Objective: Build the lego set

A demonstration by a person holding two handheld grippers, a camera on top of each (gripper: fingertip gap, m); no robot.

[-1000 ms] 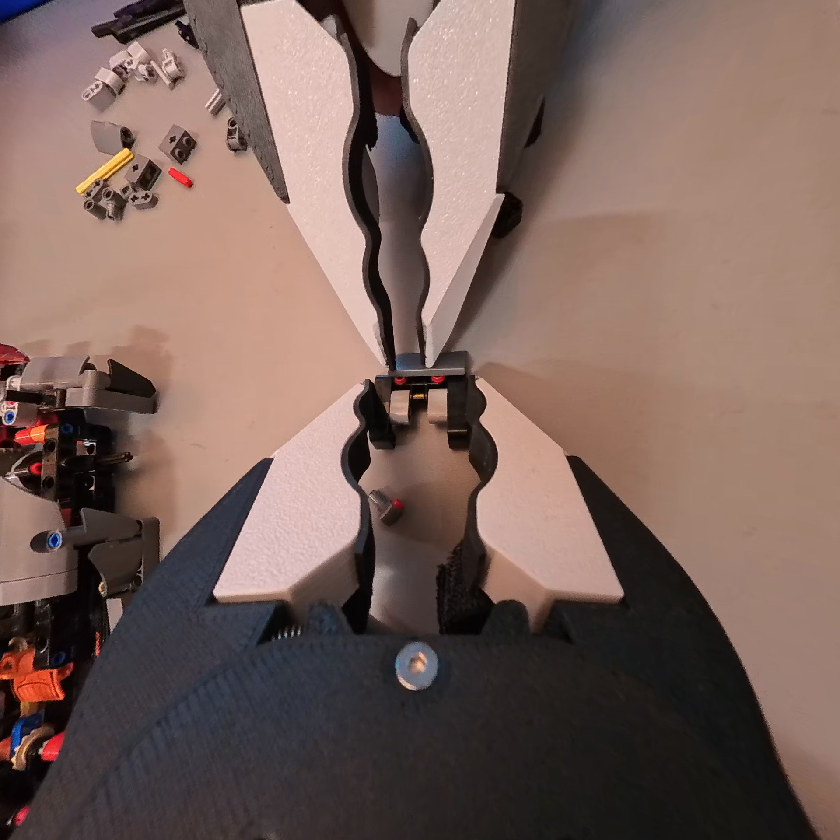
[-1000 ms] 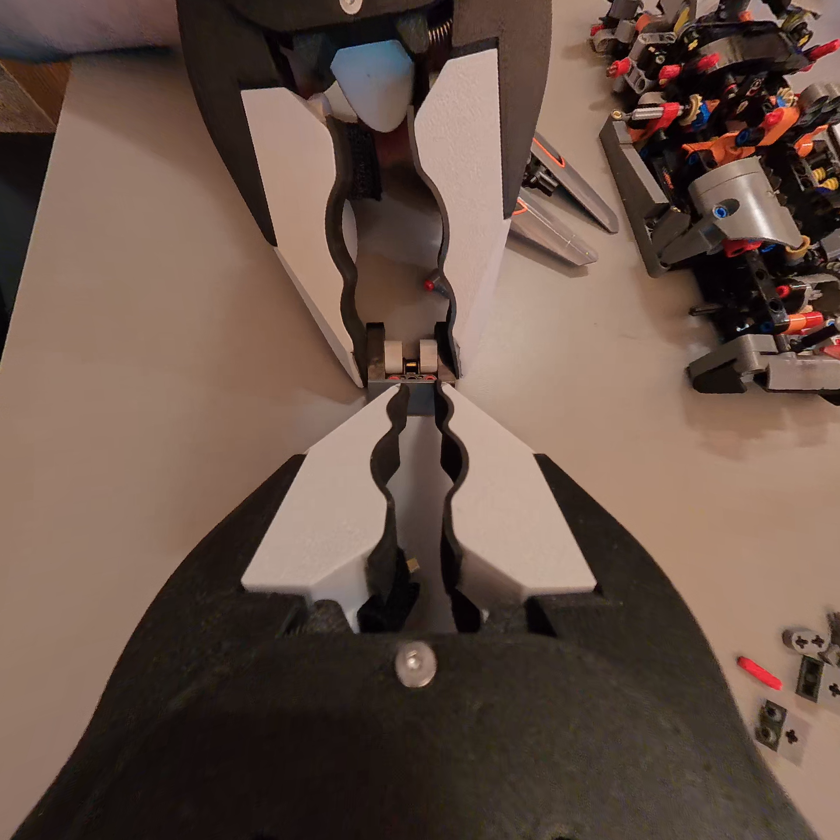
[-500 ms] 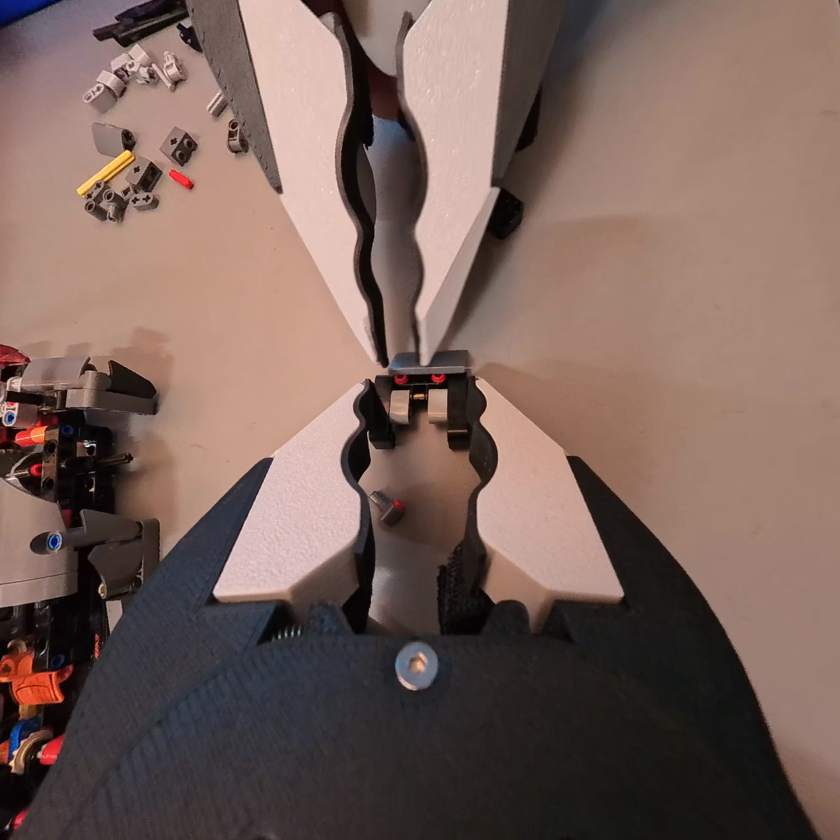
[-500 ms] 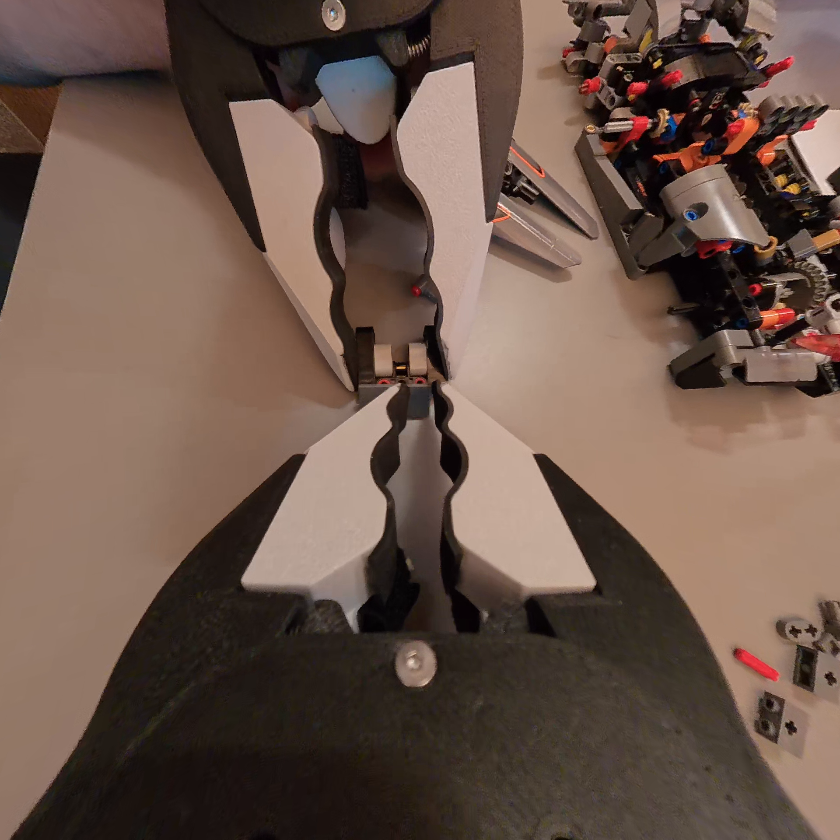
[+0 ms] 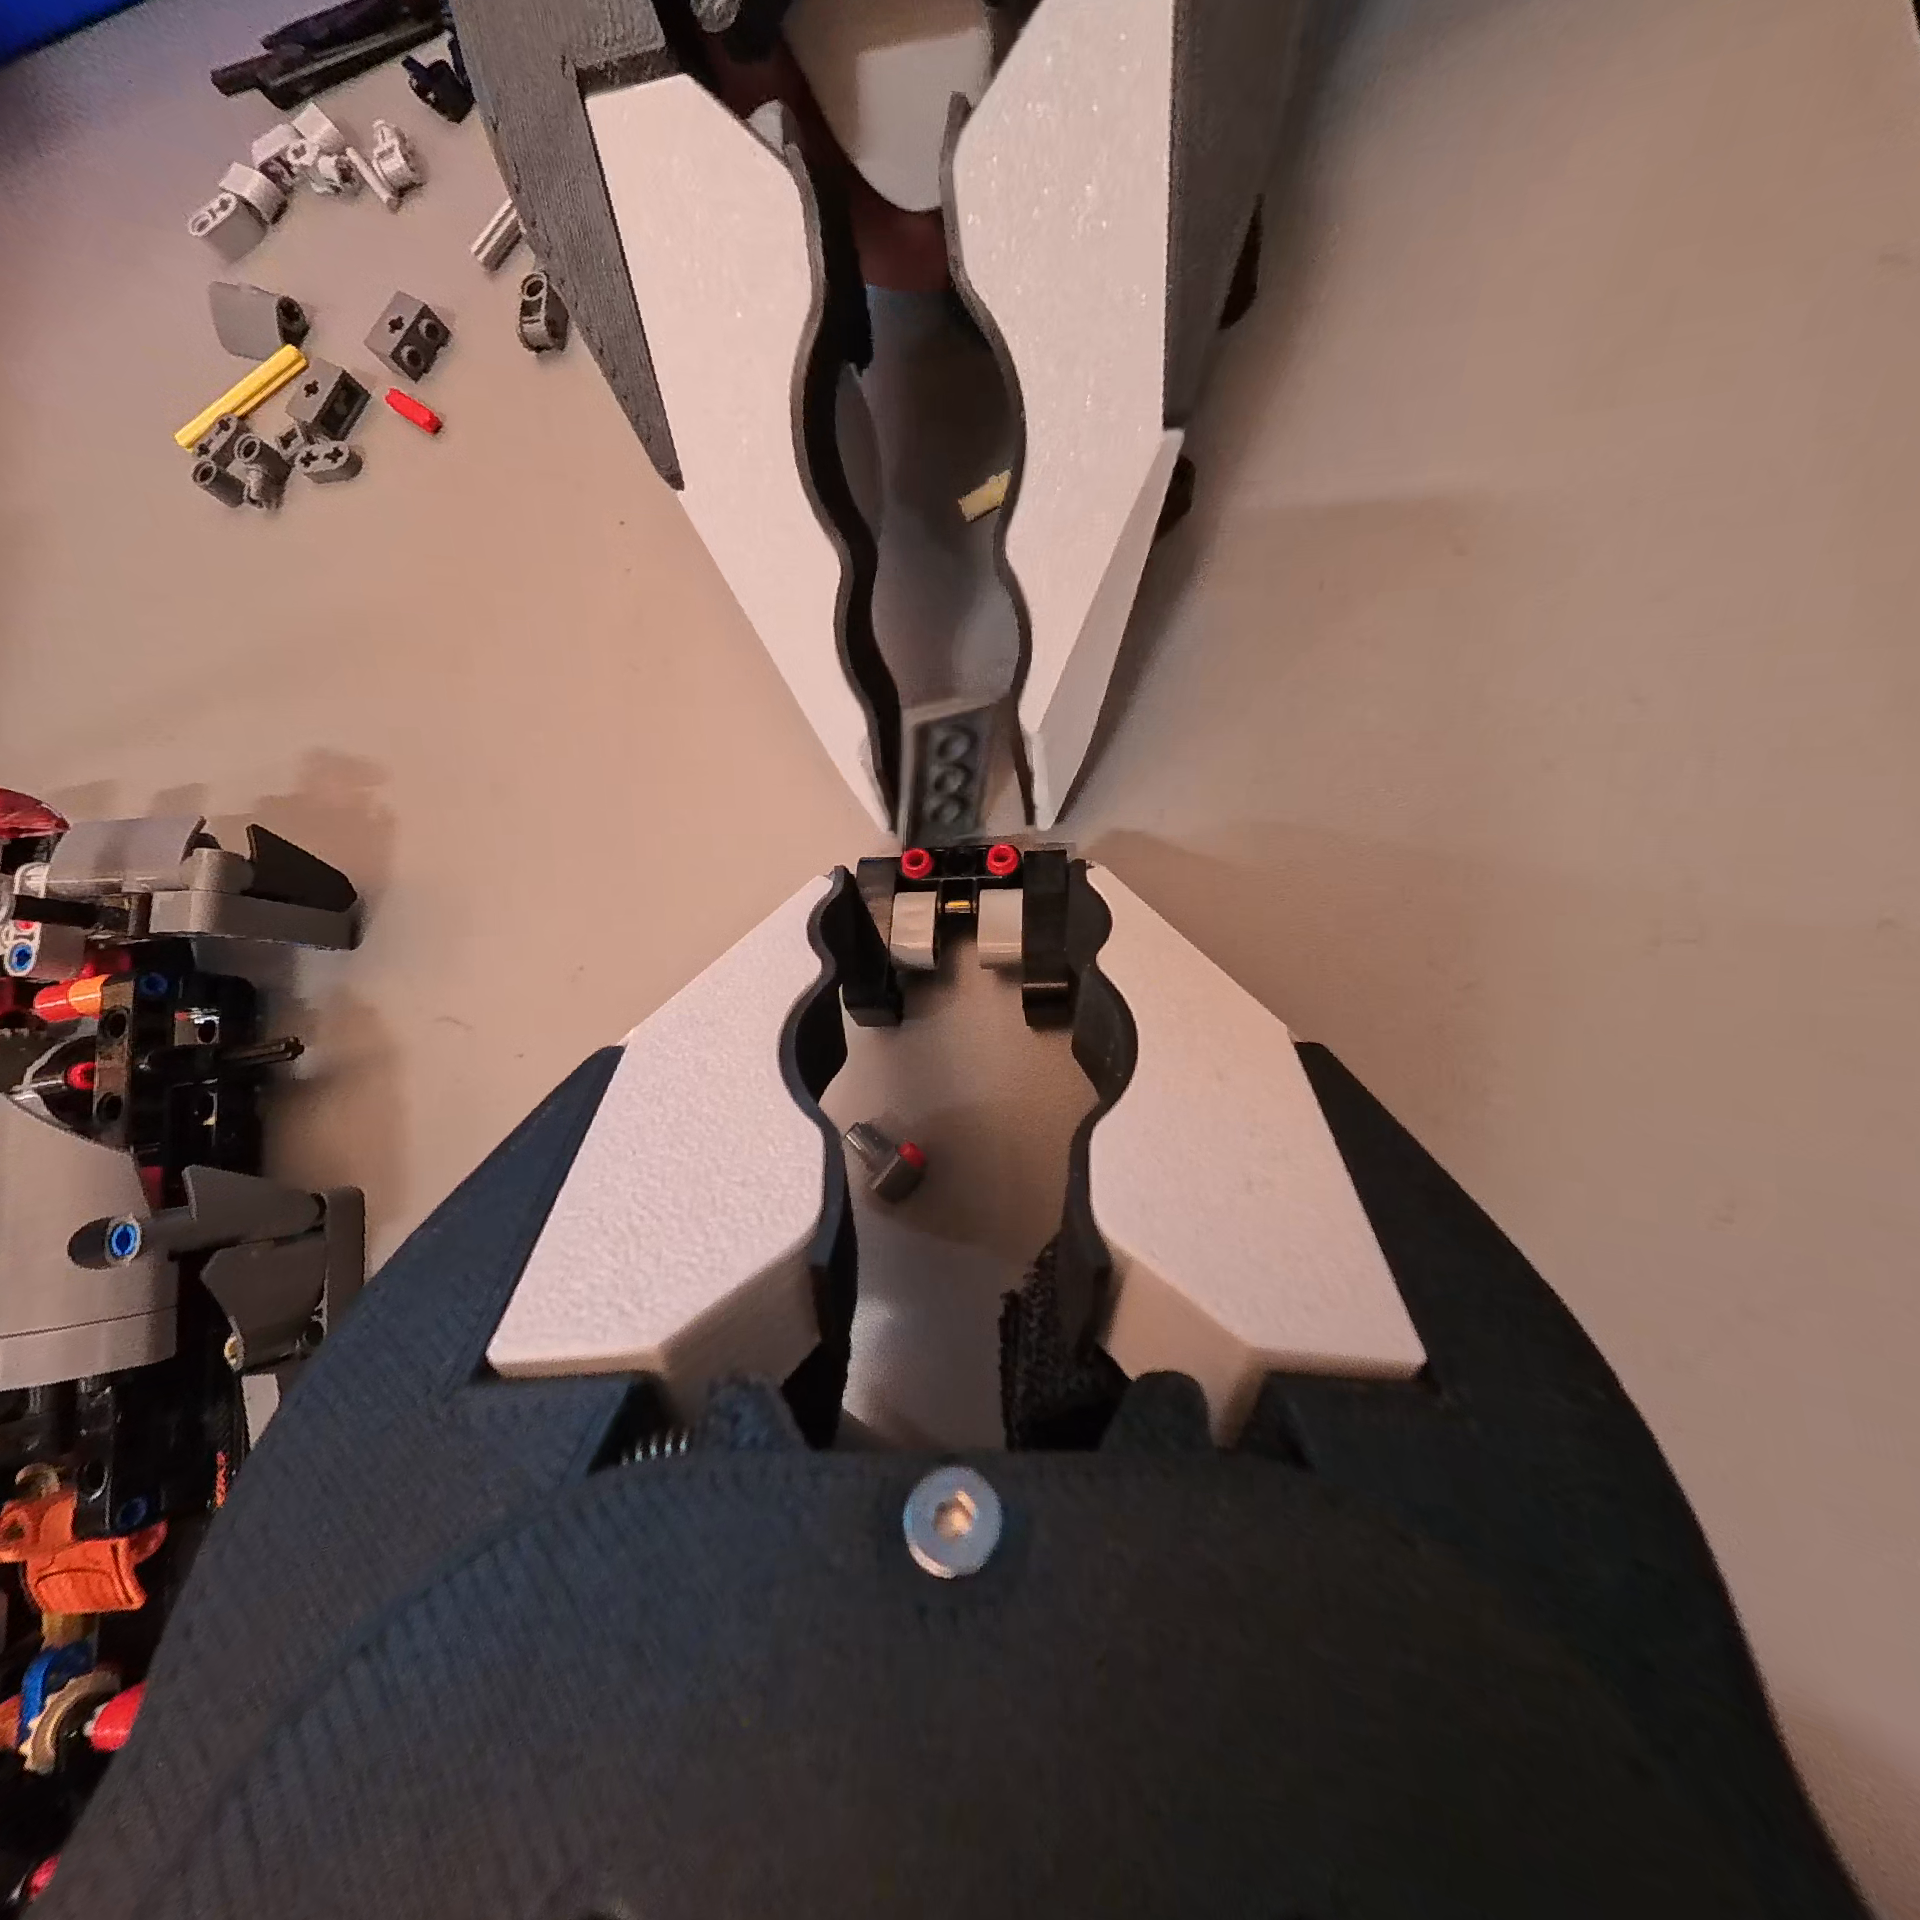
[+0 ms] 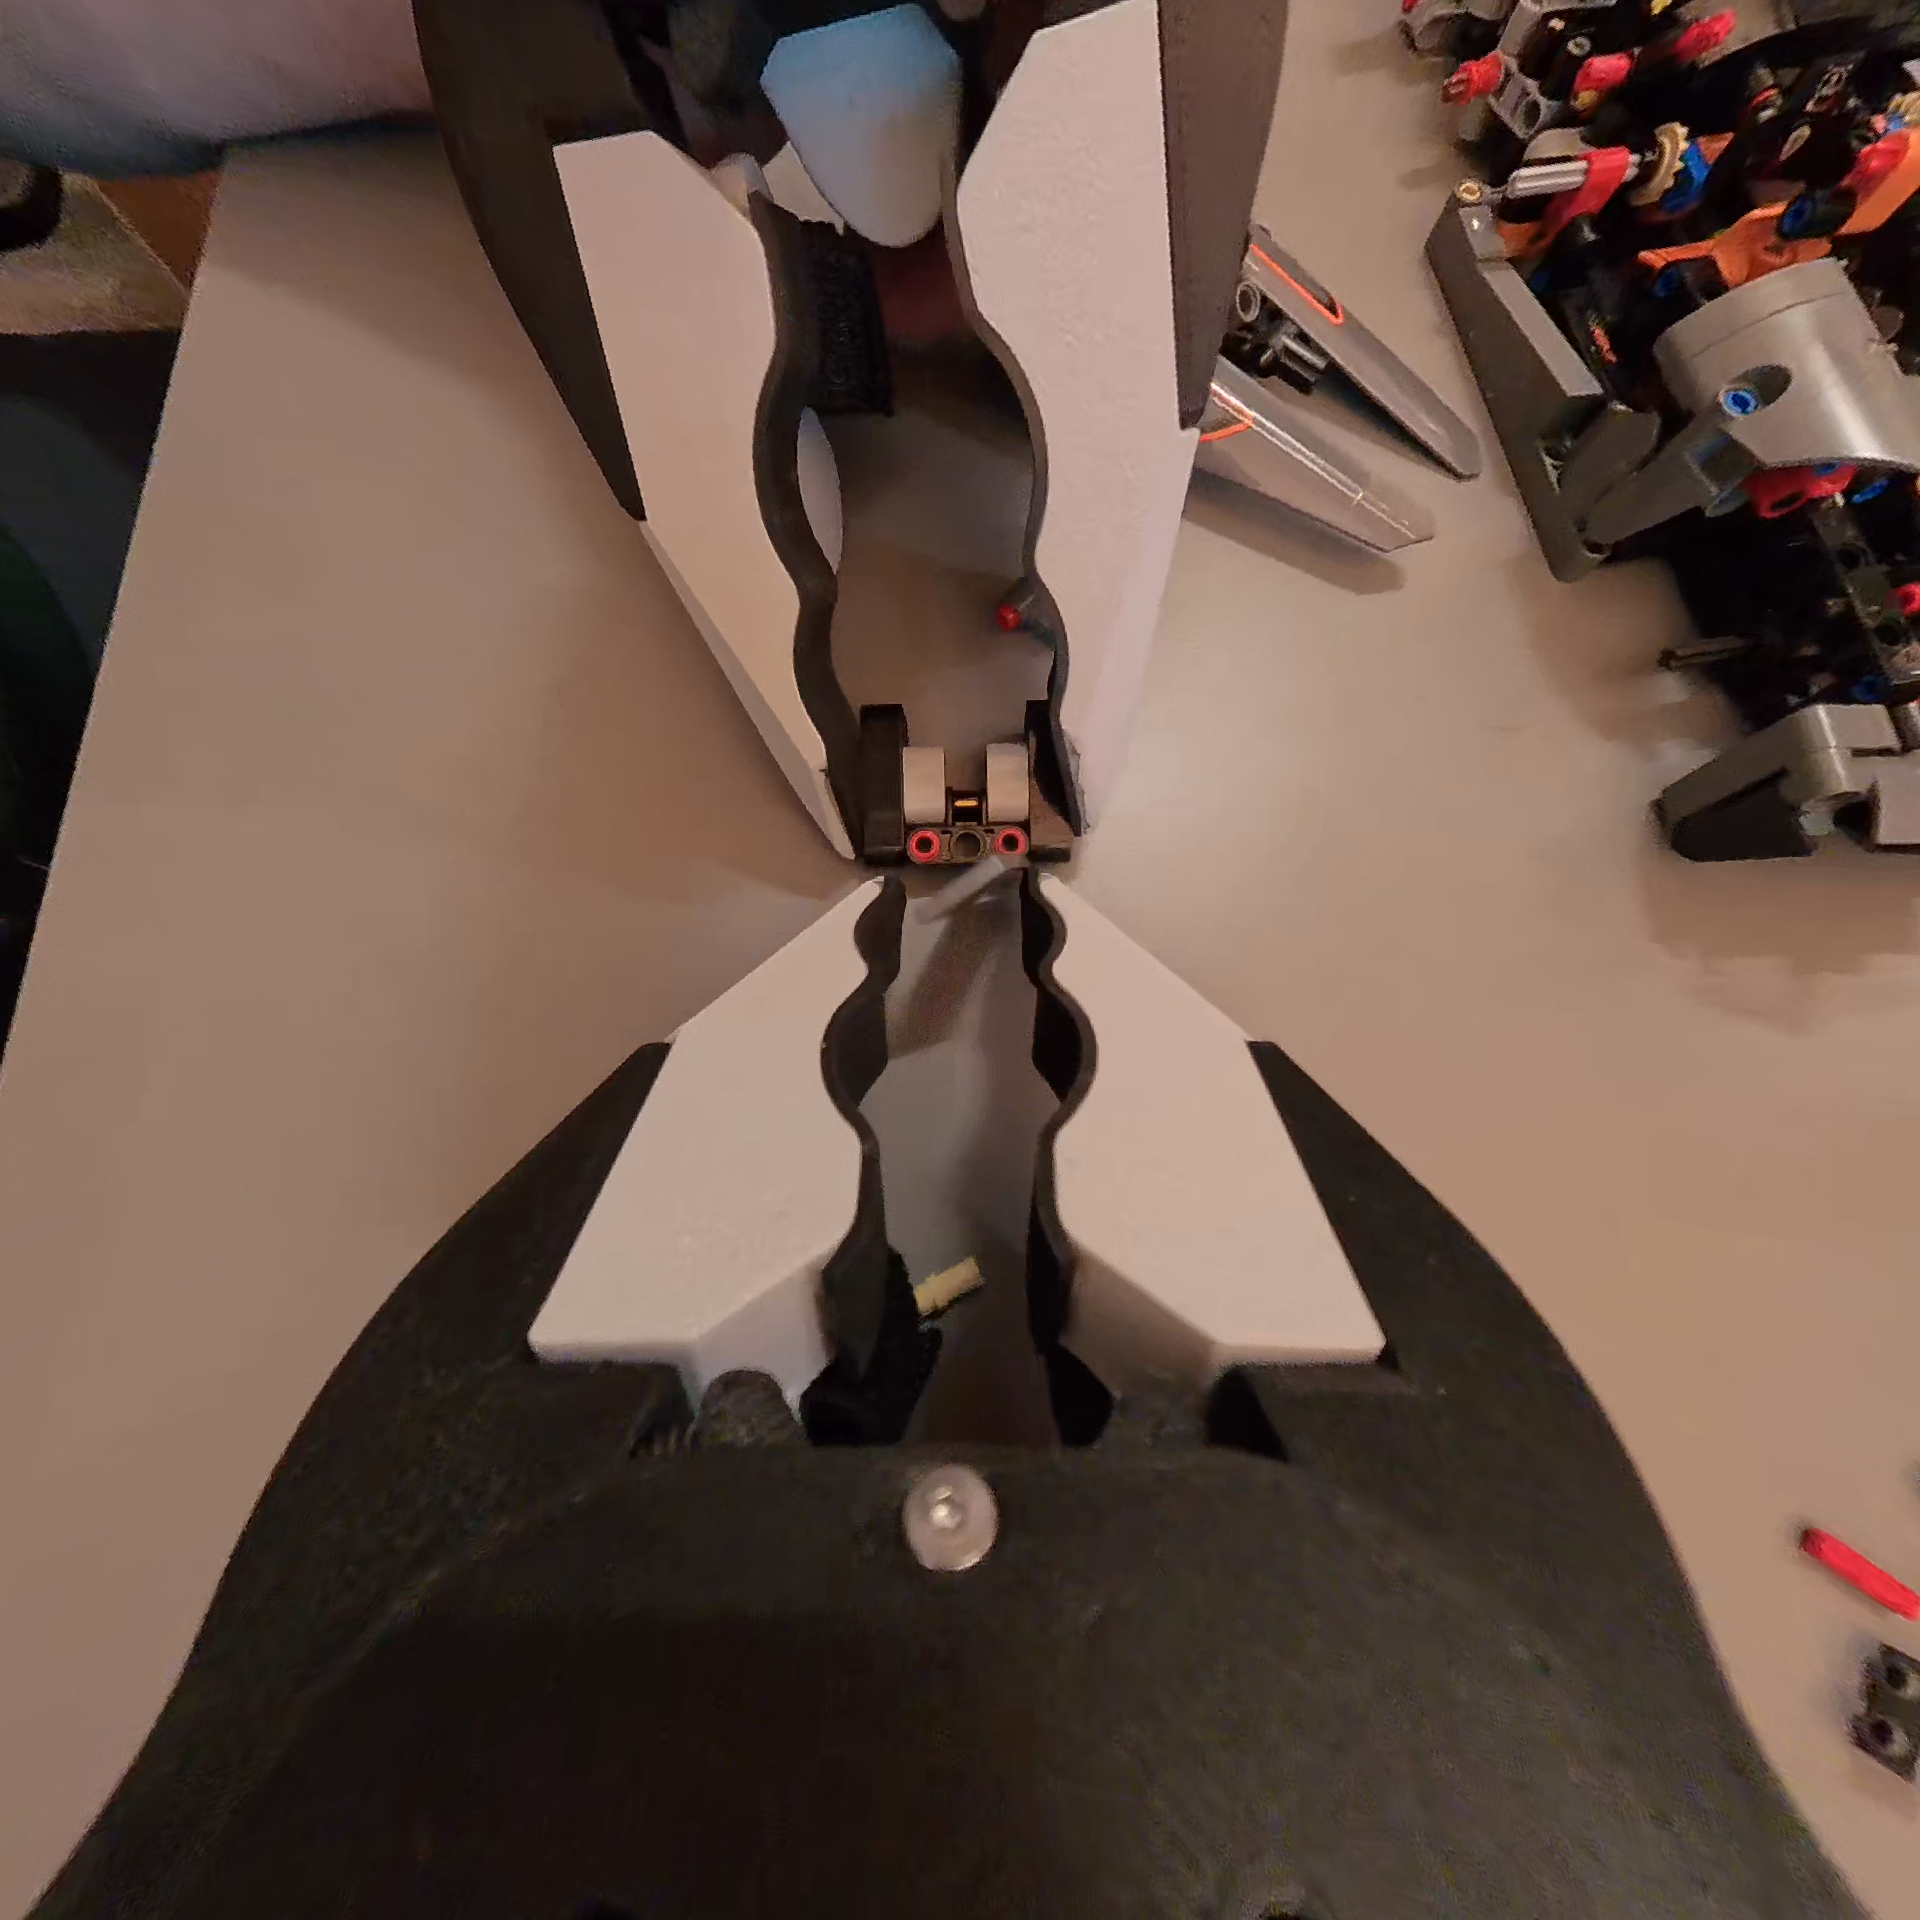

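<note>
My left gripper (image 5: 961,888) is shut on a small black sub-assembly (image 5: 958,862) with two red pins and two light grey curved pieces, held at the fingertips just above the table. It also shows in the right wrist view (image 6: 966,844). My right gripper (image 6: 956,883) faces it tip to tip with its jaws a little apart. A grey three-stud plate (image 5: 943,774) lies lengthwise between the right fingers, just off the sub-assembly. It looks tilted and blurred in the right wrist view (image 6: 961,899).
A large partly built model (image 6: 1766,436) stands to one side, with two grey pointed panels (image 6: 1340,436) near it. Loose grey, yellow and red parts (image 5: 301,384) lie farther off. A small grey piece with a red pin (image 5: 883,1164) and a tan pin (image 6: 945,1288) lie on the table. Left and right tips are no more than a few centimetres apart.
The grey plate was crosswise against the sub-assembly's end; now it lies lengthwise between the right fingers, which have spread a little. The left gripper holds still.
</note>
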